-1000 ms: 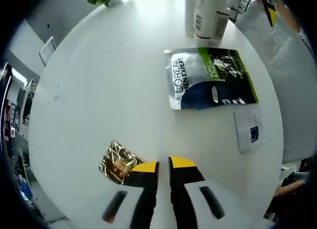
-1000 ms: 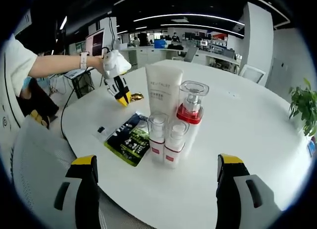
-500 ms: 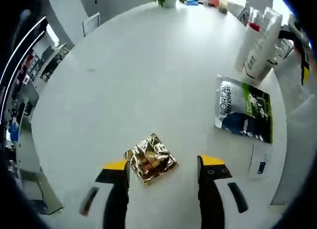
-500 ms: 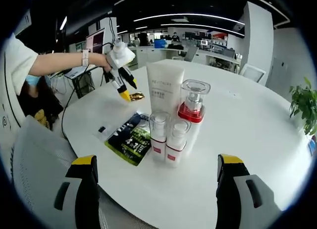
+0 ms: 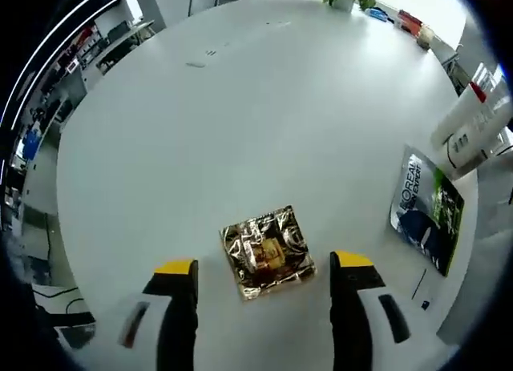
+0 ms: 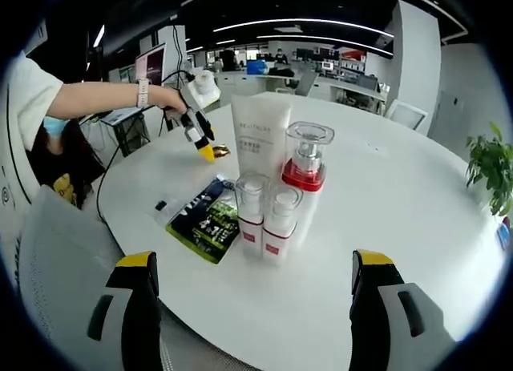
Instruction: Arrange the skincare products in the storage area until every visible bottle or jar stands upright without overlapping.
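Observation:
In the left gripper view my left gripper [image 5: 264, 267] is open, its yellow-tipped jaws on either side of a gold foil sachet [image 5: 267, 252] lying flat on the round white table [image 5: 240, 122]. A green and black L'Oreal pouch [image 5: 427, 210] lies to the right, with the white tube [image 5: 469, 121] behind it. In the right gripper view my right gripper [image 6: 250, 263] is open and holds nothing. Ahead stand a white tube [image 6: 260, 139], a clear red-collared pump bottle [image 6: 304, 175] and two small bottles [image 6: 262, 219], all upright. The left gripper [image 6: 200, 139] hangs over the sachet [image 6: 220, 151] there.
A small white card [image 5: 422, 284] lies near the pouch. A potted plant [image 6: 490, 167] sits at the table's far right. A person's arm [image 6: 104, 102] reaches in from the left. Chairs, desks and screens surround the table.
My left gripper went from shut to open and moved over the gold sachet, which now lies between its jaws. The right gripper stayed open and still.

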{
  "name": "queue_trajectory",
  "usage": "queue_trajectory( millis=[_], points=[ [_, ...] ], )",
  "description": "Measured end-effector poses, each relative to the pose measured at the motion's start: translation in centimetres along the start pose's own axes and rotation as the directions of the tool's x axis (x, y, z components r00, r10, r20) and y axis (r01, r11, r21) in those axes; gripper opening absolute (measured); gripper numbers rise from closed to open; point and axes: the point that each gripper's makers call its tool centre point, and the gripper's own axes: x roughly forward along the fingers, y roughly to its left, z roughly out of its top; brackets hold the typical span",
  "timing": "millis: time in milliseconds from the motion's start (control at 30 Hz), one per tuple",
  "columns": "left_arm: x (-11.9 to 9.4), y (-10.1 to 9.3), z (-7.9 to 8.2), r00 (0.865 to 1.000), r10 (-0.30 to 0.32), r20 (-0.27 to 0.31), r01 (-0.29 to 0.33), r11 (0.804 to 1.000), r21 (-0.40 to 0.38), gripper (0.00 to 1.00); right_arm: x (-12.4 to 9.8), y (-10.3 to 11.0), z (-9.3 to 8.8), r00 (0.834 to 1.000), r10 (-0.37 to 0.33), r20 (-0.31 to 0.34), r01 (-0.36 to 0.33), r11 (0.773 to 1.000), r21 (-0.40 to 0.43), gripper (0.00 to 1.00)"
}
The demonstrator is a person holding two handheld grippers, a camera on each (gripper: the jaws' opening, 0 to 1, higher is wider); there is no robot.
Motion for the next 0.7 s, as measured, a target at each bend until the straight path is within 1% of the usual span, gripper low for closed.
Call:
queue_trajectory(
  millis=[33,67,100,133,167,200,267,433,467,567,633,700],
  points=[
    [0.2,0.0,0.0,1.0,0.0,-0.003,0.0,1.0,-0.008,0.64,0.0,0.0,0.0,1.0,0.0,0.0,0.0,1.0,0.0,1.0],
    [0.0,-0.6,-0.4,1.0,-0.024,-0.006,0.024,0.999,-0.041,0.61,0.1,0.0,0.1,1.0,0.002,0.001,-0.002,1.0,-0.001,1.0],
    [0.0,-0.8,-0.6,1.0,-0.029,-0.005,0.029,0.998,-0.052,0.58,0.1,0.0,0.2,1.0,0.002,0.003,-0.002,1.0,-0.003,1.0],
    [-0.1,-0.4,-0.6,1.0,-0.017,-0.005,0.016,0.999,-0.047,0.59,0.1,0.0,0.3,1.0,0.002,0.006,-0.002,1.0,-0.006,1.0],
    [0.0,-0.2,-0.6,1.0,-0.015,-0.007,0.015,0.998,-0.063,0.58,0.2,0.1,0.4,1.0,0.004,0.007,-0.004,1.0,-0.007,1.0],
    [-0.4,-0.8,-0.8,1.0,-0.01,-0.004,0.01,0.997,-0.078,0.58,0.3,0.1,0.3,1.0,0.007,0.004,-0.007,1.0,-0.006,1.0],
    [-0.5,-1.0,-1.0,1.0,0.0,-0.002,0.0,0.995,-0.103,0.55,0.3,0.3,0.3,1.0,0.007,0.005,-0.007,1.0,-0.014,1.0],
    [-0.8,-1.8,-1.1,1.0,-0.003,-0.012,0.002,0.995,-0.097,0.48,0.4,0.3,0.1,1.0,0.008,-0.002,-0.008,1.0,-0.016,1.0],
    [-0.7,-1.5,-1.0,1.0,-0.005,-0.017,0.003,0.995,-0.099,0.46,0.4,0.3,0.0,1.0,0.008,-0.006,-0.008,1.0,-0.017,1.0],
    [-0.7,-1.4,-1.2,1.0,0.001,-0.026,-0.004,0.992,-0.127,0.41,0.3,0.2,-0.1,1.0,0.005,-0.006,-0.005,1.0,-0.017,1.0],
    [-0.8,-1.5,-1.2,1.0,-0.001,-0.026,-0.002,0.993,-0.115,0.36,0.2,0.2,-0.1,1.0,0.003,-0.005,-0.003,1.0,-0.013,1.0],
    [-1.2,-2.0,-1.5,1.0,-0.003,-0.028,0.0,0.994,-0.109,0.35,0.1,0.2,-0.1,1.0,0.004,-0.007,-0.004,1.0,-0.015,1.0]
  ],
)
